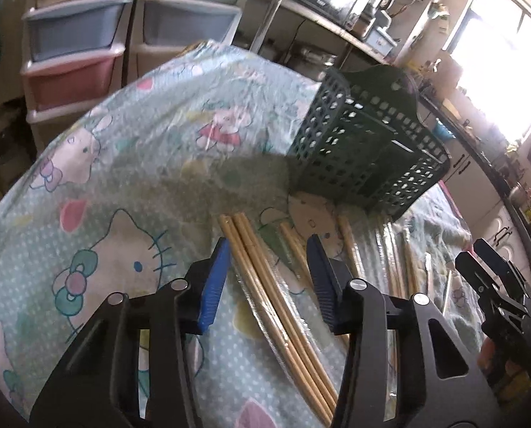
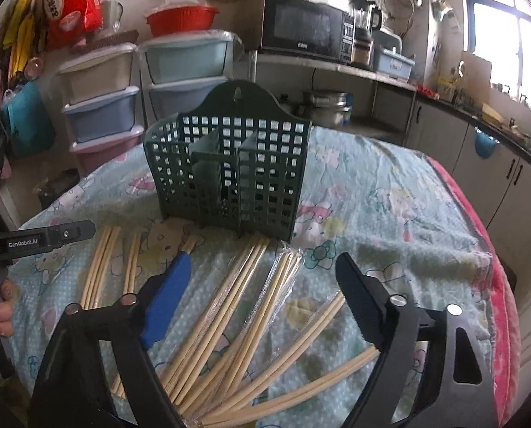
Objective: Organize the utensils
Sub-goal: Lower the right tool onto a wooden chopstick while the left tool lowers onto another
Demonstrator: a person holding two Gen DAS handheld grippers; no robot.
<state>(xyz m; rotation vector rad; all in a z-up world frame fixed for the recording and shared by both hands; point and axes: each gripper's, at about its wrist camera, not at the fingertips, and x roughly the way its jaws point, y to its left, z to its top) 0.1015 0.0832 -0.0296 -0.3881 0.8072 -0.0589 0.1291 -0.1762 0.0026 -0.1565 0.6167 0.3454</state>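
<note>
Straddling chopsticks, left tongs seemingly ungripped; right tongs gape above more

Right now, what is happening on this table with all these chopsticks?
A person is sorting wrapped bamboo chopsticks on a cartoon-print tablecloth, with a handheld gripper in each hand. The green slotted utensil basket stands upright behind the chopsticks, and no chopsticks show in it. The left gripper straddles one chopstick bundle, its pads not yet pressing on it. The right gripper is open above the scattered packs. Nothing is held yet.
</note>
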